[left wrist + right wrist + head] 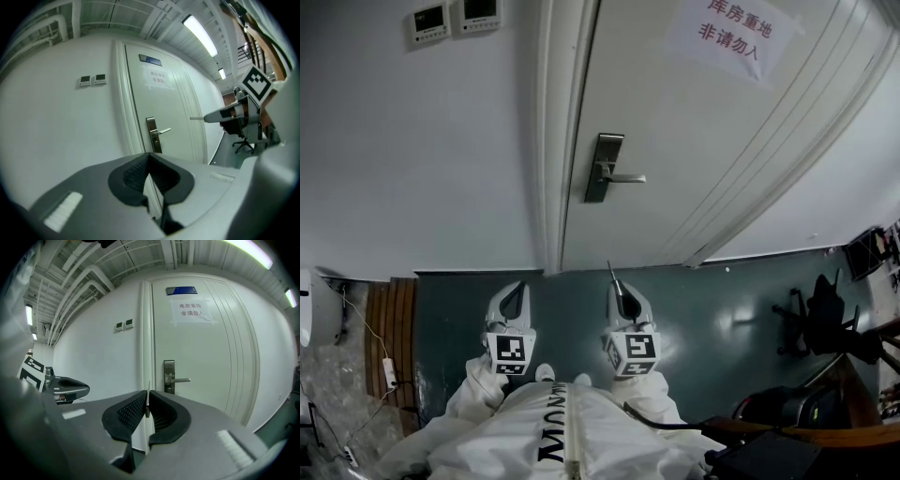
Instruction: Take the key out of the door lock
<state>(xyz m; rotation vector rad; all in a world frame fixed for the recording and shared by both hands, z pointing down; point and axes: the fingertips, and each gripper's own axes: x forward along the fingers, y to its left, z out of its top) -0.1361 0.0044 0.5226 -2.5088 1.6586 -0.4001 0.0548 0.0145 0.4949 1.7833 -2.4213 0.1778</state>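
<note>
The white door (pixel 694 141) is closed, with a metal lock plate (pixel 605 167) and lever handle (pixel 625 177) at its left edge; no key shows in the lock. My right gripper (pixel 617 287) is shut on a thin metal key (pixel 611 272) that sticks out past its tips. The key's blade (pixel 148 401) stands pinched between the pads in the right gripper view. My left gripper (pixel 517 287) hangs beside it, shut and empty. Both are well back from the door, over the dark floor. The left gripper view shows the right gripper (pixel 220 114) with the key (pixel 197 118).
A paper sign (pixel 731 33) is stuck high on the door. Two wall control panels (pixel 450 19) sit left of the frame. A wooden bench (pixel 389 323) with a cable stands at the left. An office chair (pixel 825 314) and clutter fill the right.
</note>
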